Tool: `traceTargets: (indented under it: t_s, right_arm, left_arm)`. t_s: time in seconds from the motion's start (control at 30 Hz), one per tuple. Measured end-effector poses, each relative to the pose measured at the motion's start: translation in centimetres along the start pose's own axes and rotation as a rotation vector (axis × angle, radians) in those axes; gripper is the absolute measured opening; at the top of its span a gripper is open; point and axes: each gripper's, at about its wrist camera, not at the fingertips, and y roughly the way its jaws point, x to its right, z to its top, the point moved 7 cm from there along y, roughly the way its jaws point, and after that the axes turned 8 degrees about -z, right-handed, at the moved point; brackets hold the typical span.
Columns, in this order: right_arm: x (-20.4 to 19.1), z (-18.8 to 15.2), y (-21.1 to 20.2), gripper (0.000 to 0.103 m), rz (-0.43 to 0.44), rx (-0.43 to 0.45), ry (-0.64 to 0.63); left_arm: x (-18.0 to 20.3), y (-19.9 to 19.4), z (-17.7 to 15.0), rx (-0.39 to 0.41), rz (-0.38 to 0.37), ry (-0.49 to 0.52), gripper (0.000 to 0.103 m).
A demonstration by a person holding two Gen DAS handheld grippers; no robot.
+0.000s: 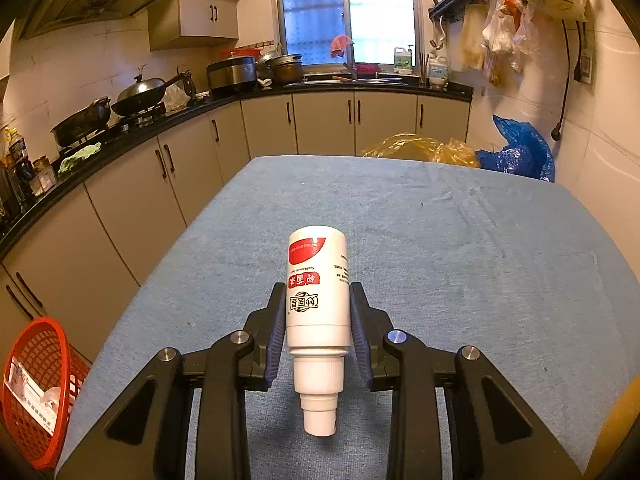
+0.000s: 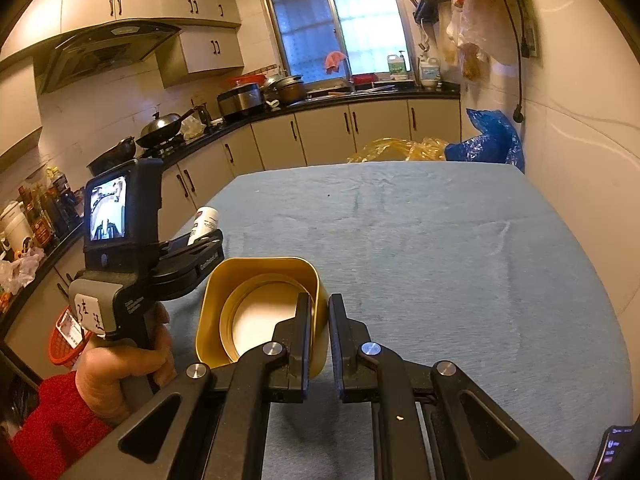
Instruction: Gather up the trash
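Hanging low at the far left beside the table, a red plastic basket (image 1: 34, 392) holds paper scraps, while the left gripper (image 1: 318, 312) clamps a white bottle (image 1: 318, 292) by its sides, cap toward the camera, above the blue tablecloth (image 1: 460, 248); further right, the right gripper (image 2: 320, 312) pinches the wall of a gold tin (image 2: 256, 304), one finger inside, one outside

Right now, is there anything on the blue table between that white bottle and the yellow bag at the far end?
Nothing: in the left wrist view only bare blue cloth stretches from the white bottle to the yellow bag.
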Motion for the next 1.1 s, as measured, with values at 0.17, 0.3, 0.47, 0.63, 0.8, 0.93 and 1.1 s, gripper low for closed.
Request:
traceTargets:
  t_s: [0.17,0.3,0.47,0.63,0.8,0.93,1.1]
  right_arm:
    - [0.1,0.0,-0.1,0.010,0.007,0.002,-0.002]
    - [0.1,0.0,-0.1,0.010,0.011,0.005,-0.004]
    - [0.2,0.0,0.0,0.010,0.001,0.001,0.000]
    - [1.0,0.3,0.4,0.010,-0.052,-0.002,0.014]
    - [2.5,0.5,0.9,0.010,-0.107,-0.020,0.047]
    - [3.9,0.3,0.7,0.009,-0.105,-0.056,0.098]
    - [3.9,0.5,-0.5,0.010,-0.052,-0.064,0.151]
  left_arm:
    - [0.1,-0.2,0.0,0.018,0.002,-0.001,0.029]
    - [0.0,-0.4,0.0,0.021,0.003,-0.011,0.029]
    - [0.0,-0.9,0.2,0.027,-0.002,-0.022,0.029]
    - [0.1,-2.4,0.7,0.044,-0.001,-0.022,0.029]
    - [-0.3,-4.9,0.2,0.036,-0.010,-0.013,0.029]
    - [-1.3,-6.9,-1.0,0.021,-0.007,-0.005,0.029]
    - [-3.2,-9.8,-2.8,0.013,-0.024,-0.028,0.029]
